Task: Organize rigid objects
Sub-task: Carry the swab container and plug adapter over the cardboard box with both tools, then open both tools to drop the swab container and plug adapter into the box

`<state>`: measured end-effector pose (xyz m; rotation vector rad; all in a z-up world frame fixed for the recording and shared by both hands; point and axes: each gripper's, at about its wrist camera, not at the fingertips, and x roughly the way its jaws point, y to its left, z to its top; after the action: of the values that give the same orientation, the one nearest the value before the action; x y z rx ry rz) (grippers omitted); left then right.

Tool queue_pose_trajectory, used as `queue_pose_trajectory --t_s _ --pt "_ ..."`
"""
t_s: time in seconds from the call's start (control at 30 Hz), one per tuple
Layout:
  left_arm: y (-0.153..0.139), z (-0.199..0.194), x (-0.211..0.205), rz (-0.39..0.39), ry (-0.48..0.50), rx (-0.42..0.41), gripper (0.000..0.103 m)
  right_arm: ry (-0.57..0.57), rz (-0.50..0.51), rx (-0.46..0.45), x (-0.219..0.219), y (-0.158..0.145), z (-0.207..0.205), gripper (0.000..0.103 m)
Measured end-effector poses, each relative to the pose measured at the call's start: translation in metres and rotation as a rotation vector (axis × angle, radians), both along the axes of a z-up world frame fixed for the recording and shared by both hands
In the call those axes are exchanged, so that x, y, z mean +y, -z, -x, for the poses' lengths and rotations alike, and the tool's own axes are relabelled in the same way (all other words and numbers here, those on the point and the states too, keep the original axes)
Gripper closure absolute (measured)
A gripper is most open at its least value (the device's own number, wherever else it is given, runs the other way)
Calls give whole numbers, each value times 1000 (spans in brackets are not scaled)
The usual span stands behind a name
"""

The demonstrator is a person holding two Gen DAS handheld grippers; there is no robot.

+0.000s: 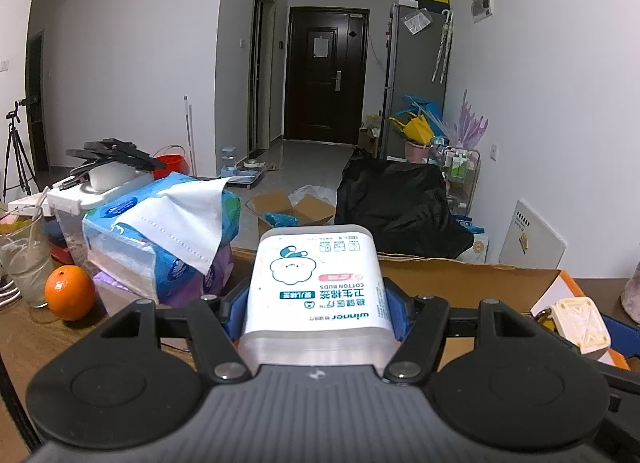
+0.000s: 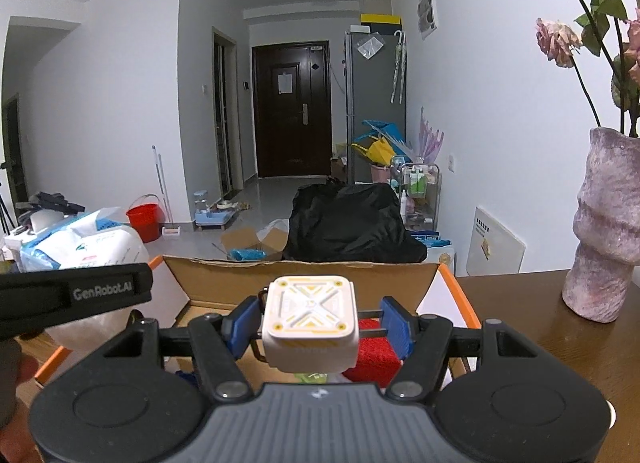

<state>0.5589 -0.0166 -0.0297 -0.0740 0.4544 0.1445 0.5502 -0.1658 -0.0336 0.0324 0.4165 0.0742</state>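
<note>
My left gripper is shut on a white cotton bud box with a cartoon label, held above the near edge of an open cardboard box. My right gripper has its blue pads wide apart around a white and yellow cube-shaped device; the left pad touches it, the right pad stands clear. The cube hangs over the cardboard box, above a red object inside. The cube also shows in the left wrist view. The left gripper's body shows at the left of the right wrist view.
On the brown table left of the box are tissue packs, an orange, a glass and a white container. A purple vase with flowers stands at the right. A black bag lies behind.
</note>
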Motion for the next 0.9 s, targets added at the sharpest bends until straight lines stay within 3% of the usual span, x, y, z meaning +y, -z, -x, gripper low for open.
queue_pose_trajectory --t_s 0.4,0.47,0.53,0.6,0.9 --pt "9 -10 0 -15 15 30 35 -1 18 34 -1 2 -13 38" --pt "9 -10 3 -5 7 35 10 -2 19 57 0 2 -15 38" --pt "8 -8 7 10 -6 26 1 14 35 72 0 0 -15 30" --pt "6 -6 11 14 -18 25 0 38 45 71 -1 -3 -14 5" --pt "6 -6 19 3 -37 40 0 64 56 79 -3 -2 -14 0"
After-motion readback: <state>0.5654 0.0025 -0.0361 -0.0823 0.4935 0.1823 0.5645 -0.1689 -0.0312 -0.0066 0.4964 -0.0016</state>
